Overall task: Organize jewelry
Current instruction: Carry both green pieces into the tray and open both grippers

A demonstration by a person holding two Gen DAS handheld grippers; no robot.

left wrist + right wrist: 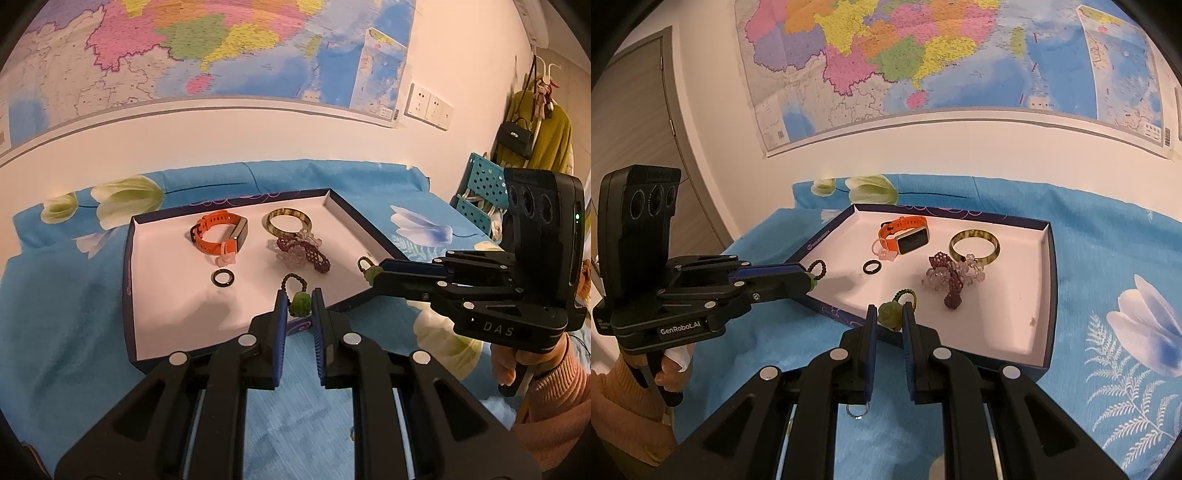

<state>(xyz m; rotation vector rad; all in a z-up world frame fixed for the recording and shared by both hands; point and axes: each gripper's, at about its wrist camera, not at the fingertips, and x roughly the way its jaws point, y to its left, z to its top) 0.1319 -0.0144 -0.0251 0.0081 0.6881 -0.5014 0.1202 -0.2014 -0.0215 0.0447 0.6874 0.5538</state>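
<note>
A shallow white-lined tray (pixel 166 306) (pixel 997 332) lies on a blue floral cloth. In it are an orange smartwatch (pixel 218 236) (pixel 905 236), a yellow-brown bangle (pixel 289 221) (pixel 975 246), purple and clear bead bracelets (pixel 303 251) (pixel 949 277) and a black ring (pixel 222 277) (pixel 870 266). My left gripper (pixel 299 306) (pixel 812 280) is shut on a green jade pendant (pixel 300 304) with a dark bead loop, over the tray's near edge. My right gripper (pixel 889 314) (pixel 373 274) is shut on a second green pendant (pixel 889 313) with a bead loop.
A silver ring (pixel 857 410) lies on the cloth below my right gripper. A map (pixel 207 48) covers the wall behind. A teal perforated rack (pixel 480 192) and a coat stand with a black bag (pixel 517 138) stand at the right.
</note>
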